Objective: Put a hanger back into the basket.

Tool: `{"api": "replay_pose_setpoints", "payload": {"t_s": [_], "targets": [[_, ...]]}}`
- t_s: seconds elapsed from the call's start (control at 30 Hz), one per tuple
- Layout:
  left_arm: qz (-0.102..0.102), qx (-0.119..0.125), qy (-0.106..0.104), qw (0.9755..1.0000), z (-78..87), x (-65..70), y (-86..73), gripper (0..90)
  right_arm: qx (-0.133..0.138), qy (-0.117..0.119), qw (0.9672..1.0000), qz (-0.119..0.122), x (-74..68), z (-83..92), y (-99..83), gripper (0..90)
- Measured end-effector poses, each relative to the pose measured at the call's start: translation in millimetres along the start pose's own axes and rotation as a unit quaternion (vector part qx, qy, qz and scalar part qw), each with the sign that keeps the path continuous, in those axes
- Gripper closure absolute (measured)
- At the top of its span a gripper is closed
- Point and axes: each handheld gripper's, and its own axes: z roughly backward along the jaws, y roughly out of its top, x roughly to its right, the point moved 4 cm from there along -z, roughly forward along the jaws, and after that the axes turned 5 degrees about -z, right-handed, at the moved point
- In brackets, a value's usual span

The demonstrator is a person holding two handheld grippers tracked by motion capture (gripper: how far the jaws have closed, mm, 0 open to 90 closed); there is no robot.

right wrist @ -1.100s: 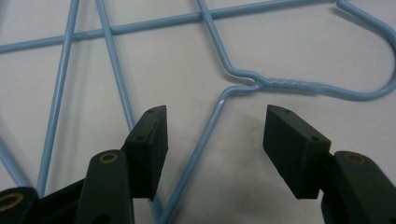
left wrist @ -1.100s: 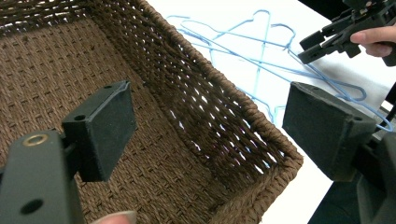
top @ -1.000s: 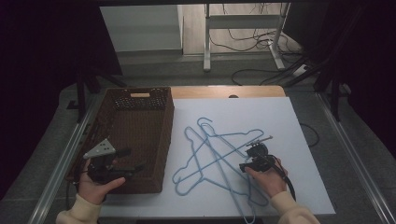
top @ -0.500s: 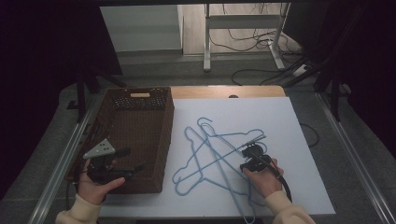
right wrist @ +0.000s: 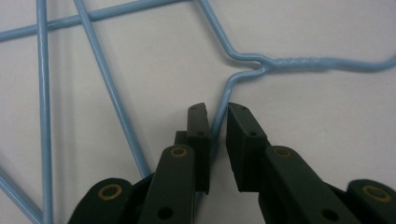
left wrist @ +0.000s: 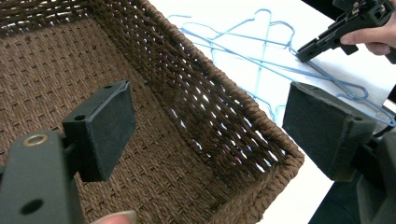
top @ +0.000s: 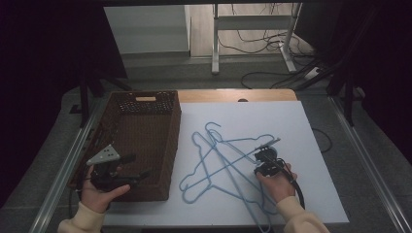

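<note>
The blue wire hangers (top: 228,162) lie tangled on the white surface (top: 311,145) right of the basket (top: 145,136). The right claw (right wrist: 217,112) has just been closing around one wire, a sliver of gap left; lifting could drag the others. Left claw (left wrist: 210,126) gapes empty over the basket.

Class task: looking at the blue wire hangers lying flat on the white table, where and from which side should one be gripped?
Grip a blue wire hanger on its thin sloping shoulder wire just below the twisted neck, coming from above: it lies flat, so only a wire fits between the right tool jaws.
</note>
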Motion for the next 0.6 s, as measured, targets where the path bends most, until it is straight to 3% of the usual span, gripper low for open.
{"api": "replay_pose_setpoints", "payload": {"t_s": [0.17, 0.23, 0.33, 0.47, 0.5, 0.57, 0.6], "targets": [[-0.002, 0.001, 0.000, 1.0000, 0.3, 0.8, 0.5, 17.4, 0.002, 0.011, 0.9999, -0.010, 5.5, 0.3, 0.1, 86.4], [-0.001, 0.001, 0.001, 1.0000, 0.7, 0.7, 0.5, 17.4, 0.002, 0.028, 0.9994, -0.018, 10.4, 0.9, -0.1, 86.6], [-0.001, 0.001, 0.000, 1.0000, 0.6, 0.6, 0.5, 17.4, 0.001, 0.032, 0.9994, -0.012, 15.6, 2.9, -0.4, 86.7], [-0.001, 0.001, -0.001, 1.0000, -0.1, 0.6, 0.3, 17.4, 0.014, 0.072, 0.9971, -0.019, 23.9, 10.3, 0.7, 86.8], [-0.001, 0.001, -0.001, 1.0000, -0.2, 0.6, 0.5, 17.4, 0.014, 0.072, 0.9971, -0.019, 23.9, 10.3, 0.7, 86.8], [-0.002, 0.002, -0.001, 1.0000, -0.2, 0.8, 1.0, 17.4, 0.031, 0.111, 0.9929, -0.028, 29.8, 16.7, 1.8, 86.8], [-0.002, 0.002, -0.001, 1.0000, -0.2, 0.8, 1.0, 17.4, 0.031, 0.111, 0.9929, -0.028, 29.8, 16.7, 1.8, 86.8]]}}
